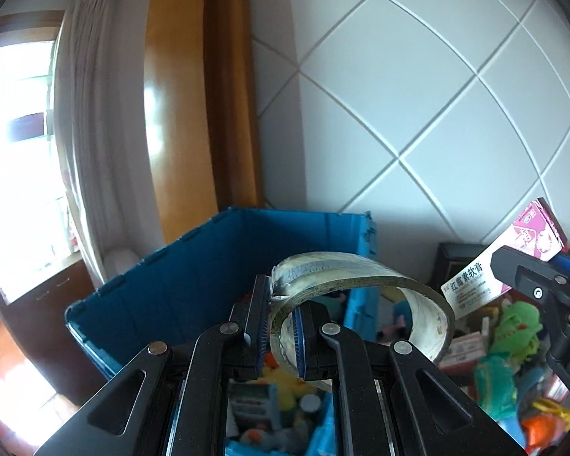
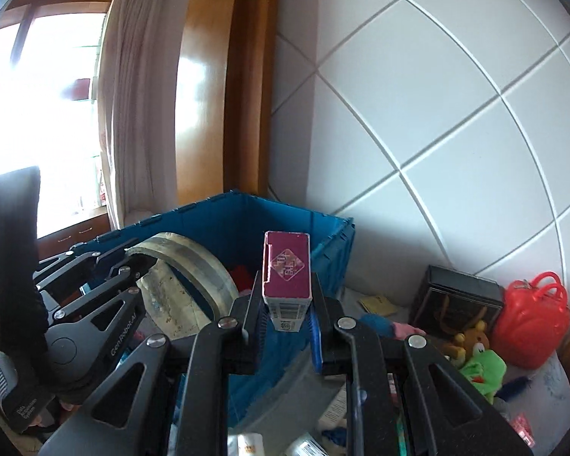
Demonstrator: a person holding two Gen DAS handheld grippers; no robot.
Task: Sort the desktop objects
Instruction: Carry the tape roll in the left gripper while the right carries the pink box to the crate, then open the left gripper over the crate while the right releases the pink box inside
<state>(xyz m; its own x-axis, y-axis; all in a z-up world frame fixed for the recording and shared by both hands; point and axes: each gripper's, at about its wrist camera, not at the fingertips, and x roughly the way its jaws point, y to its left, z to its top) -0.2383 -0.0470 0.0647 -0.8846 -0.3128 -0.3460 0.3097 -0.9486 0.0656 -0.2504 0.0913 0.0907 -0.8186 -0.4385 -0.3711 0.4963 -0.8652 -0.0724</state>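
Observation:
My left gripper [image 1: 279,326] is shut on the wall of a clear tape roll [image 1: 361,288] and holds it above the open blue crate [image 1: 193,266]. The roll also shows in the right wrist view [image 2: 193,266], with the left gripper [image 2: 148,262] on it. My right gripper [image 2: 287,323] is shut on a small pink and white medicine box [image 2: 287,277], held upright over the crate's [image 2: 228,216] right side. In the left wrist view the box [image 1: 513,254] sticks up from the right gripper [image 1: 543,266] at the far right.
The crate holds toys and small boxes [image 1: 277,399]. To its right lie a green plush toy [image 2: 482,368], a black gift box [image 2: 456,304], a red bag [image 2: 532,319] and other clutter. A white tiled wall [image 2: 437,114] stands behind; a curtain [image 2: 133,95] hangs at left.

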